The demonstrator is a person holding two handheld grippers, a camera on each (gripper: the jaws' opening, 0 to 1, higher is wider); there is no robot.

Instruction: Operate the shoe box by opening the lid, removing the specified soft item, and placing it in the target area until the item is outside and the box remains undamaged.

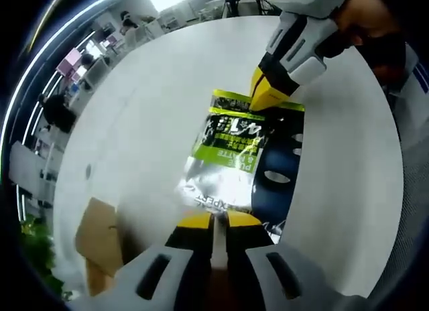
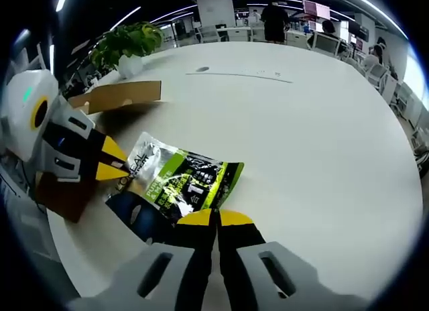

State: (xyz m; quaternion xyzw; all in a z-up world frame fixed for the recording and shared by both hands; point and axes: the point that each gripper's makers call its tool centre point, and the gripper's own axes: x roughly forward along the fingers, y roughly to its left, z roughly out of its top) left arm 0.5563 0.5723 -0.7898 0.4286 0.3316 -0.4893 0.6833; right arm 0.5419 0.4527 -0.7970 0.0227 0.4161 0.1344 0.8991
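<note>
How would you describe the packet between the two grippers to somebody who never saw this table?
On the white round table, look near the brown cardboard box. The flat packet lies there, pinched at opposite ends by both grippers; its shiny silver and lime-green print is unlike anything else there.

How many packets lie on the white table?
2. A silver and green packet held between the left gripper and the right gripper, and a dark blue packet partly under it. More may be hidden beneath.
</note>
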